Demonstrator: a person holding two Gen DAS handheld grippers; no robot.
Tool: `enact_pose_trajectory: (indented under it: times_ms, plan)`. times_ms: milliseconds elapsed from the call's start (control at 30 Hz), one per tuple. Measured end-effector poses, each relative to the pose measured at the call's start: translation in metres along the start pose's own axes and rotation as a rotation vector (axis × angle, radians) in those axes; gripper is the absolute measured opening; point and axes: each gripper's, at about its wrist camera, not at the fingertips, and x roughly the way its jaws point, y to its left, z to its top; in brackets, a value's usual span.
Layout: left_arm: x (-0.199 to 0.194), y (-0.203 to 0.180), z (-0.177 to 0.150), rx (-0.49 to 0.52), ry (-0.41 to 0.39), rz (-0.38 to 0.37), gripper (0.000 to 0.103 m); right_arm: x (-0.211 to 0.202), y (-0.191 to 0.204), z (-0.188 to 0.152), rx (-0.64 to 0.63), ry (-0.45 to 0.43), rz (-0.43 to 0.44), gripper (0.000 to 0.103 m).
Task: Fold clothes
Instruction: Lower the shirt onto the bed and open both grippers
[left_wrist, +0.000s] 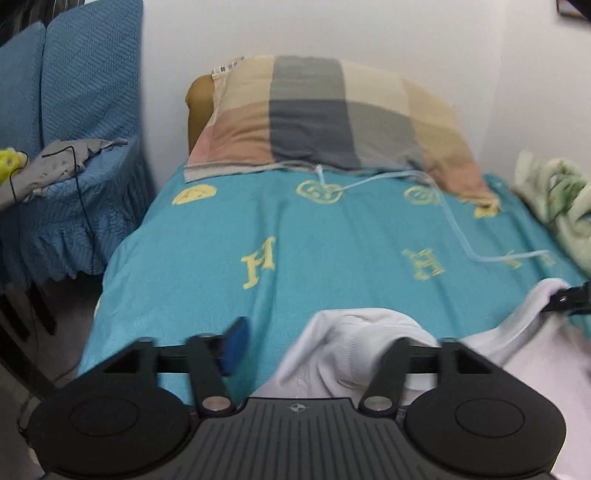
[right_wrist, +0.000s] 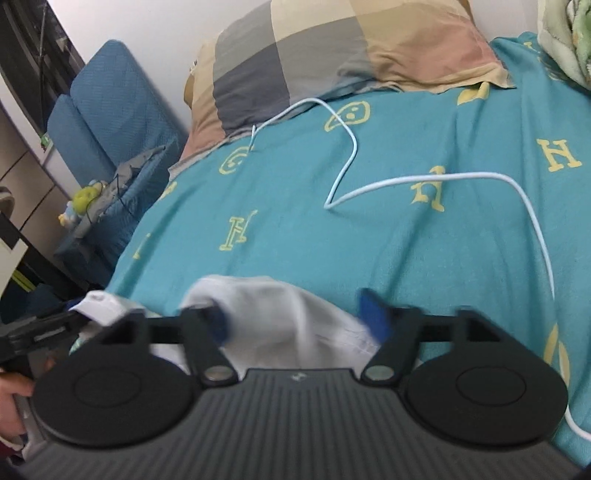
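Note:
A white garment (left_wrist: 354, 347) lies at the near edge of a bed with a teal sheet (left_wrist: 295, 240). My left gripper (left_wrist: 314, 343) is open, its blue-padded left finger (left_wrist: 234, 343) on the sheet and its right finger hidden under a bunched fold of the garment. In the right wrist view my right gripper (right_wrist: 299, 321) is open with the white garment (right_wrist: 280, 314) bunched between its fingers. The left gripper (right_wrist: 44, 332) shows at the left edge there, and the right gripper (left_wrist: 569, 299) shows at the right edge of the left view.
A checked pillow (left_wrist: 332, 118) lies at the head of the bed. A white cable (right_wrist: 369, 184) runs across the sheet. A pale green blanket (left_wrist: 554, 206) is heaped at the right. A blue-covered chair (left_wrist: 74, 147) with grey cloth stands left of the bed.

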Motion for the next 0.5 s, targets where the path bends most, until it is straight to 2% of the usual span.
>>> enact_pose_trajectory:
  times_ms: [33,233,333,400,500]
  plan:
    - [-0.007,0.001,0.002,-0.017,-0.001,-0.026,0.082,-0.002,0.001,0.0,0.014,0.001,0.008,0.086]
    - [-0.047,-0.009,0.005,-0.027,0.057,-0.112,0.084,-0.003,0.006,0.002,0.039,0.117,0.029,0.086]
    - [-0.066,-0.018,-0.007,0.024,0.069,-0.089,0.085,0.002,0.018,0.005,-0.028,0.194,-0.044,0.086]
    - [-0.072,-0.016,-0.014,0.015,0.07,-0.097,0.085,-0.003,0.026,0.007,-0.049,0.173,-0.049,0.086]
    - [-0.083,-0.012,-0.022,-0.007,0.067,-0.119,0.085,-0.021,0.037,0.008,-0.072,0.05,-0.049,0.086]
